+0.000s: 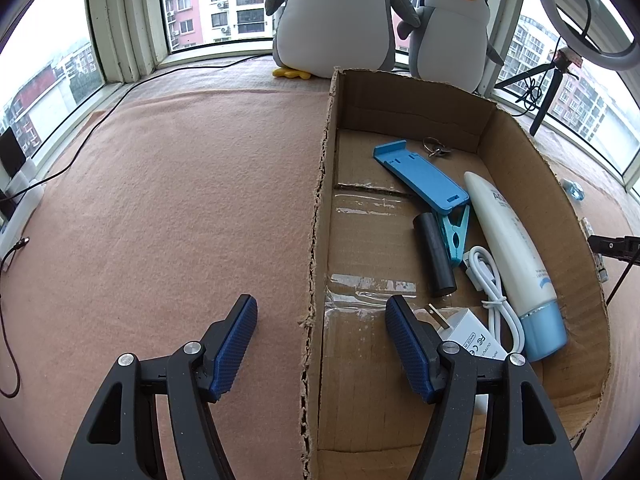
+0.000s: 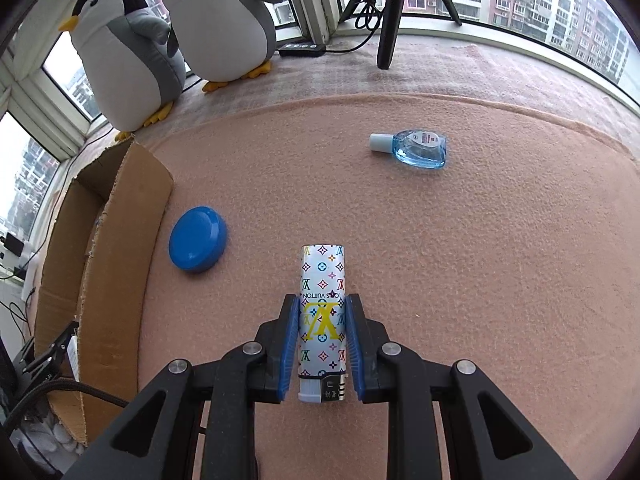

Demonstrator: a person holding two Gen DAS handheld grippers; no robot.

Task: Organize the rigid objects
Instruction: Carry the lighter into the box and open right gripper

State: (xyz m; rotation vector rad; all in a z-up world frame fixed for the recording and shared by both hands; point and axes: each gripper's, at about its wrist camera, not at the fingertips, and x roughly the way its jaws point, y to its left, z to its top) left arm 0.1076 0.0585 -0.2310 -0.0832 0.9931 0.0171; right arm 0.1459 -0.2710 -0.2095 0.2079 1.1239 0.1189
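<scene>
1. The thing I'm working on is the patterned lighter [image 2: 322,320], lying flat on the pink felt mat [image 2: 480,280], its striker end toward my camera and its far end pointing away from me.
2. My right gripper [image 2: 322,344] straddles it: both blue pads [image 2: 292,344] sit just beside its long sides, narrowed to about the lighter's width. I see a thin sliver of gap on each side, so I judge the pads are at best brushing it, not clamping; I can't tell for certain.
3. What could go wrong: the casing looks glossy and smooth, so a weak squeeze could let it slide out on the lift. Closing off-centre could twist it on the felt.
4. The cardboard box [image 2: 120,220] stands to my left, with a blue round lid [image 2: 198,239] on the mat between box and lighter. Carrying low, I could knock that lid or catch the box's ragged wall.
5. A small clear blue bottle [image 2: 416,148] lies well apart, further out on the mat, still unsorted.
6. My left gripper [image 1: 322,344] hangs wide open and empty, straddling the box's near wall [image 1: 316,240]; one pad is over the mat, the other over the inside.
7. Inside already: a white tube [image 1: 512,248], blue phone stand [image 1: 420,176], black cylinder [image 1: 434,256], white charger with cable [image 1: 480,336].
</scene>
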